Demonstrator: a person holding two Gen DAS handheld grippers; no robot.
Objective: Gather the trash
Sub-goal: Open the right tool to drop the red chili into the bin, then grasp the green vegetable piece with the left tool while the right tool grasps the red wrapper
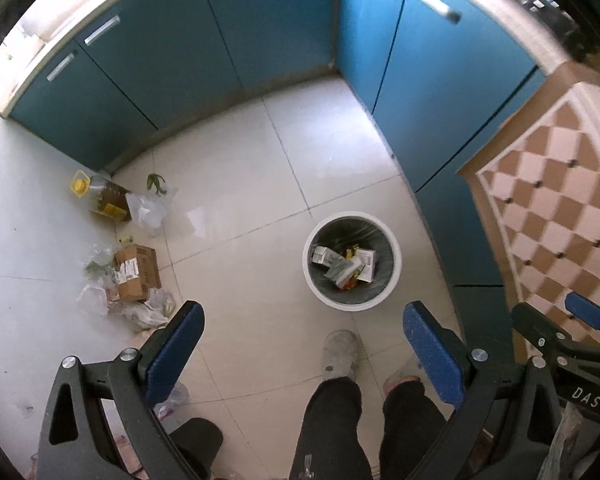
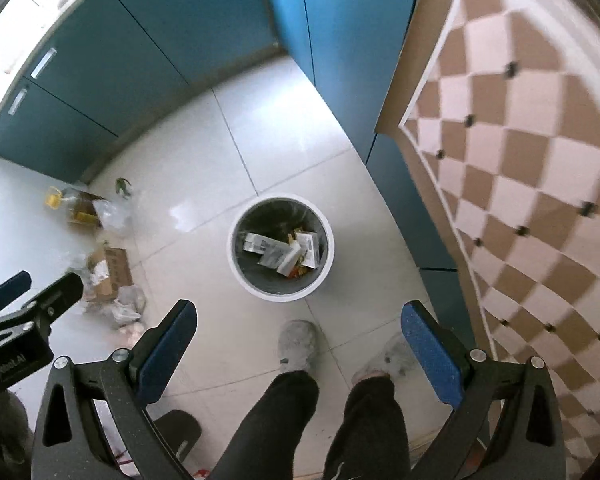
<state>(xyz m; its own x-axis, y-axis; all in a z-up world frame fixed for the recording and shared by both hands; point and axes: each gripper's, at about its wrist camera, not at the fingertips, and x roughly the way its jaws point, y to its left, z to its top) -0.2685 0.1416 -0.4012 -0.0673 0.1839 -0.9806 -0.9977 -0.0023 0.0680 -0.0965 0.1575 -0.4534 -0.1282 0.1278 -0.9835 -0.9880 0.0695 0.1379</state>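
From the left wrist view, the left gripper [image 1: 303, 328] is nearest, its blue-padded fingers [image 1: 176, 354] spread wide with nothing between them, held high above the tiled floor [image 1: 236, 184]. Between the fingers and below stand the person's legs and a grey shoe [image 1: 341, 354]. Just beyond the shoe sits the white trash bin [image 1: 320, 296], lined with a dark bag and holding cartons and wrappers. Well to the left of the bin, past the left finger, lie a cardboard box [image 1: 137, 272], crumpled plastic bags [image 1: 146, 314] and an oil bottle [image 1: 104, 198] with a yellow cap, near the blue cabinets [image 1: 172, 64].

In the right wrist view, the right gripper [image 2: 299, 326] is likewise wide open and empty. The bin [image 2: 242, 276] sits ahead between its fingers, the box [image 2: 118, 266] and bags far left, beside the left gripper [image 2: 36, 288] at the edge.
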